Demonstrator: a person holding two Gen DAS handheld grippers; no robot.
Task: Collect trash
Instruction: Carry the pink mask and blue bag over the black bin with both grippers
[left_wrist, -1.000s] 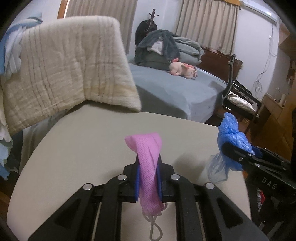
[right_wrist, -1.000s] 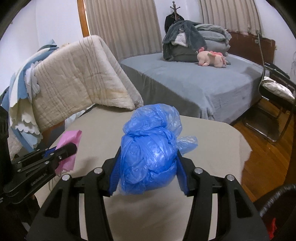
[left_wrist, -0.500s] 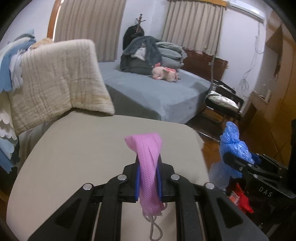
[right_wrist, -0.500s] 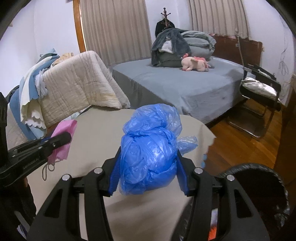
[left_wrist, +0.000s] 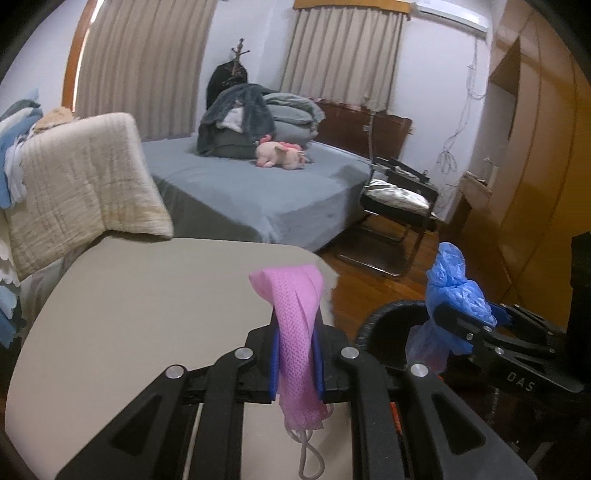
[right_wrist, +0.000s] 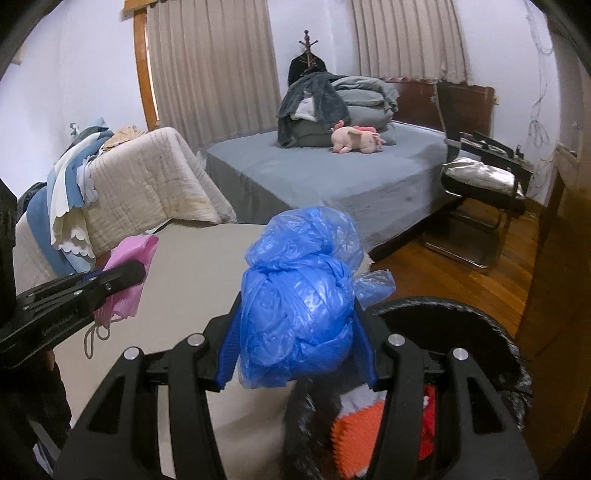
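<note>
Both grippers carry trash beside the round black bin (right_wrist: 480, 317).
Left gripper (left_wrist: 295, 362) jaws clamp a pink mesh mask (left_wrist: 295, 314) over the beige desk (left_wrist: 147, 314); right gripper (right_wrist: 295, 347) jaws clamp a crumpled blue plastic bag (right_wrist: 299, 295) at the bin's rim.

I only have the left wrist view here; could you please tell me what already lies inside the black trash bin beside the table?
Observer: In the right wrist view the black trash bin holds something orange with a ridged surface and a red item beside it.
Operator: Thank you. How is the blue plastic bag sitting in the right gripper?
Observer: The blue plastic bag is a knotted bundle, and the right gripper has its blue pads pressed against both of its sides.
Operator: And does anything trail from my pink mask?
Observer: From the side, the pink face mask in the left gripper hangs over the table, with its white ear loop dangling free.
</note>
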